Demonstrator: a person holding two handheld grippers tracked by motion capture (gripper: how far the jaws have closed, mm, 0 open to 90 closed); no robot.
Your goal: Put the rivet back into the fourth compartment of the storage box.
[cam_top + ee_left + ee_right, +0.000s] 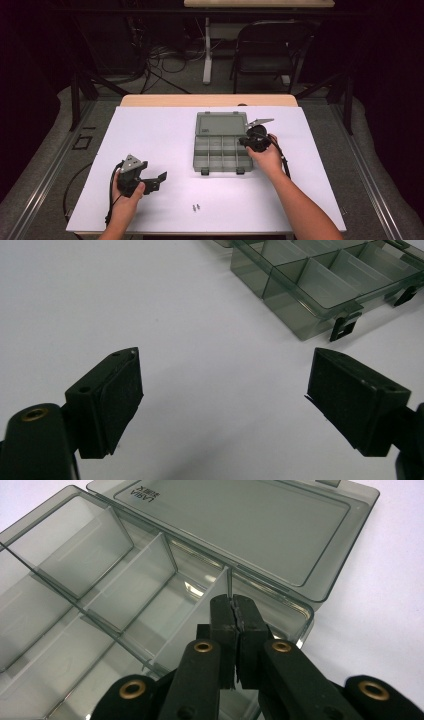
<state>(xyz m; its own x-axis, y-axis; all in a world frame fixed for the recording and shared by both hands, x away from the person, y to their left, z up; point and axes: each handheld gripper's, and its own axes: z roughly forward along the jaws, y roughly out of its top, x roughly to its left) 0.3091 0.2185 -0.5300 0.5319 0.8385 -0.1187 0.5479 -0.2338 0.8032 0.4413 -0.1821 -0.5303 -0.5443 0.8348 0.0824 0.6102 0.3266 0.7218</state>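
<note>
A grey see-through compartment box (pixel 196 150) lies open at the middle of the white table, its lid (pixel 235 525) flat behind it and its compartments empty. My right gripper (pixel 246 141) is at the box's right end. In the right gripper view its jaws (pixel 235 604) are pressed together over the end compartment, beside a divider, with nothing visible between them. My left gripper (pixel 156 181) rests at the front left of the table. Its jaws (pixel 222 375) stand wide apart over bare table, and the box's front corner (pixel 300 315) lies beyond them. Two small screws (pixel 196 206) lie near the front edge.
The white sheet (pixel 150 130) covers the table nearly to its edges. Behind the table stand a dark folding chair (pixel 265 50) and a white table leg (pixel 207 50). Cables (pixel 165 62) lie on the floor.
</note>
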